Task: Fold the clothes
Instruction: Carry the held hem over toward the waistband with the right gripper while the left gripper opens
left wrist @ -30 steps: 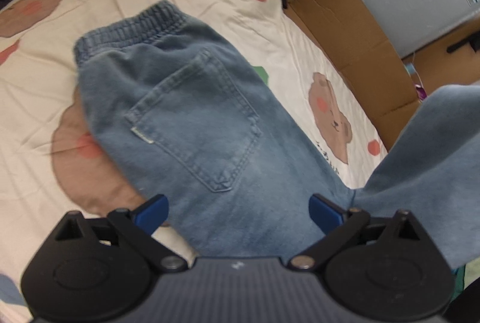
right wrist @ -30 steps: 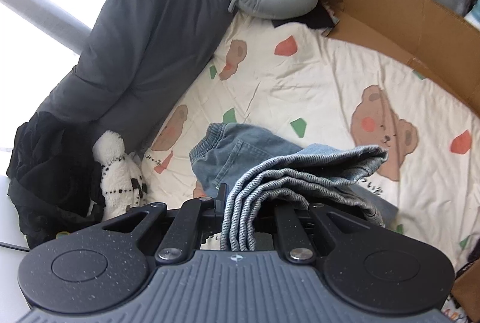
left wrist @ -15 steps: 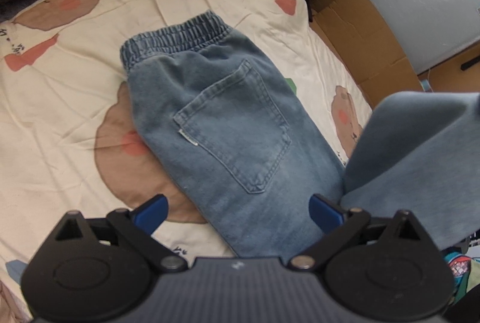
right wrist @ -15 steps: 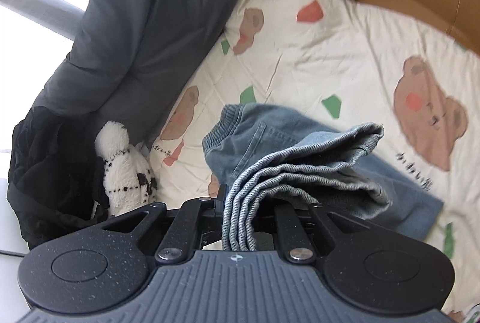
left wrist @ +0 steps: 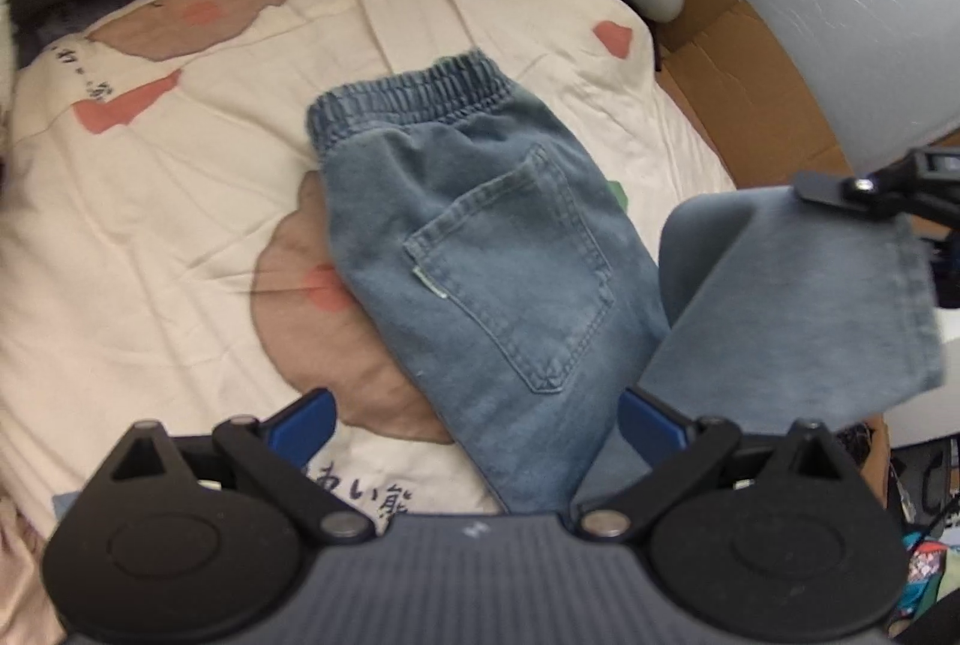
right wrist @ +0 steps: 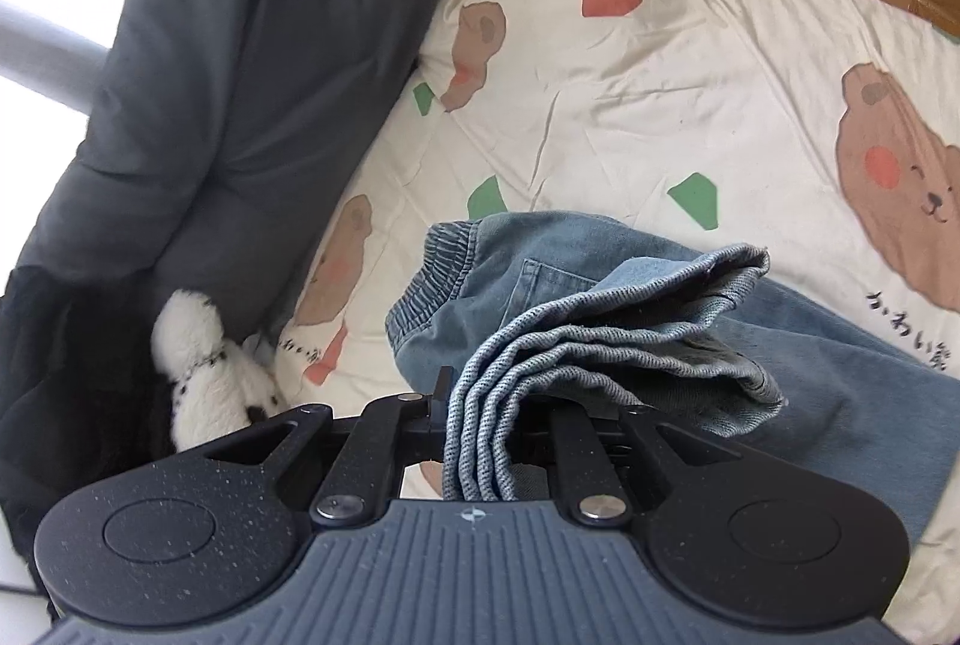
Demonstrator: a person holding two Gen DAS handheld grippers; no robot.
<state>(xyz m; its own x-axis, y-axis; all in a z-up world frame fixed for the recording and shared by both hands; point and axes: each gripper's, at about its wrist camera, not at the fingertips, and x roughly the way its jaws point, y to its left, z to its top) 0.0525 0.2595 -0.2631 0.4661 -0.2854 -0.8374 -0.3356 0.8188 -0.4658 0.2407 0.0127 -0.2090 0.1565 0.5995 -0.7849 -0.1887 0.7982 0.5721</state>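
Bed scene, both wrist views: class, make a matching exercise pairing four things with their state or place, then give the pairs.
Things:
1. jeans waistband
2. jeans hem
3. left gripper
4. plush toy

States:
A. jaws open, holding nothing
B. lying flat on the bedsheet
C. beside the dark pillow
D. bunched between the right gripper jaws

Pairs: 1-B, 2-D, 3-A, 4-C

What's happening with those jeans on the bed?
A person with a gripper in each hand is folding the jeans, which lie on a bear-print sheet. The right gripper has its jaws shut on the bunched leg hems and holds them up above the seat, waistband flat beyond. The left gripper hangs over the jeans with jaws open, holding nothing.
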